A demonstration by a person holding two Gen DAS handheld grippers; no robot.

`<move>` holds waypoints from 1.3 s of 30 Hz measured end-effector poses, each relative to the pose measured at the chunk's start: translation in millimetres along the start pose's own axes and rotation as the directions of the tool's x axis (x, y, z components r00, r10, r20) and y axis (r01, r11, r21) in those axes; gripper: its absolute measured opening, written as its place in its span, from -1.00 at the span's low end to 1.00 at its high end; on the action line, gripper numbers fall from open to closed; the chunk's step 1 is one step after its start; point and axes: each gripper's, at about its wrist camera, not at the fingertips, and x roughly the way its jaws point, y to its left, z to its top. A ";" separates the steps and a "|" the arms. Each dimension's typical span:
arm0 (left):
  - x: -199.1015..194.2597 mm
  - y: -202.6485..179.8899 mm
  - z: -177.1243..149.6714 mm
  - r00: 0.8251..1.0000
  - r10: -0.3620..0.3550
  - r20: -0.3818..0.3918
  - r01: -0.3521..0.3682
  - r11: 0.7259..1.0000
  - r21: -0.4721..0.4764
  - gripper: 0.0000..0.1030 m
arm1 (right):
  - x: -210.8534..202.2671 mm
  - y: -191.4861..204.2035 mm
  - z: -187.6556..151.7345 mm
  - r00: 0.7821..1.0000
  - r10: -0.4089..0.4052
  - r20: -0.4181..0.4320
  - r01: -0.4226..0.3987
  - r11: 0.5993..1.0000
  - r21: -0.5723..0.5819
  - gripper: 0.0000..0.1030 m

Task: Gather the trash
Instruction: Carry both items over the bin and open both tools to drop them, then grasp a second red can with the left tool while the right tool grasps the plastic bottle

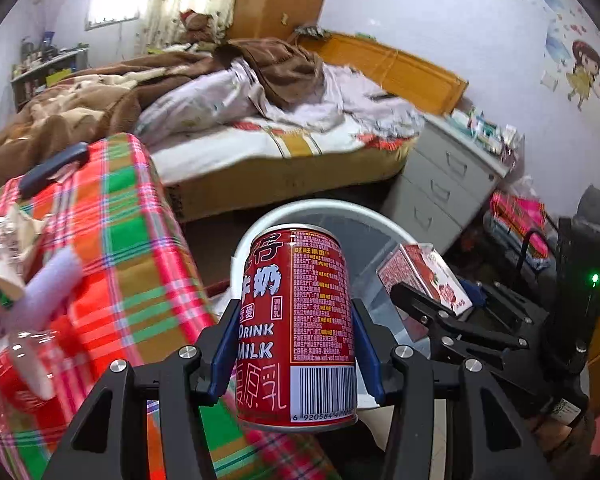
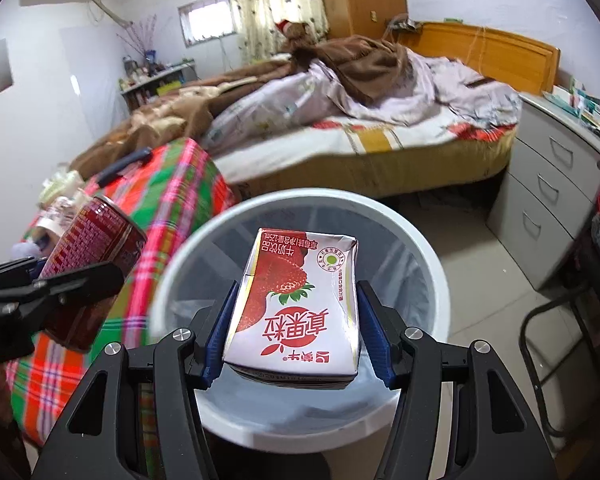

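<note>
Left wrist view: the left gripper [image 1: 296,344] clamped a red milk can [image 1: 296,328] upright between its 2 blue pads, just short of the near rim of the white bin [image 1: 324,206], beside the plaid-covered table [image 1: 140,264]. Right wrist view: the right gripper [image 2: 292,332] gripped a strawberry milk carton [image 2: 296,308] by its sides, directly above the bin's open mouth. Risk, as judged: the can, released before clearing the rim, could strike it and drop to the floor; the 2 grippers, close together, could collide.
</note>
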 end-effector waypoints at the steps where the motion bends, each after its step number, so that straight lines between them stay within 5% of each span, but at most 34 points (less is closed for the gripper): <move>1: 6.5 -0.4 0.7 1.000 0.001 -0.008 -0.001 1.000 0.000 0.02 | 2.1 -2.1 -0.7 1.000 -0.002 -0.008 0.002 1.000 -0.004 0.15; 20: 30.2 1.7 8.5 1.000 -0.005 -0.023 0.005 1.000 -0.023 0.13 | 6.6 -19.2 -2.8 0.998 -0.051 -0.046 0.050 0.999 -0.020 0.42; 39: -61.5 42.3 -16.4 0.988 0.116 0.103 -0.109 0.991 -0.075 0.13 | -25.1 28.2 2.9 0.997 0.006 0.071 -0.005 1.000 -0.014 0.42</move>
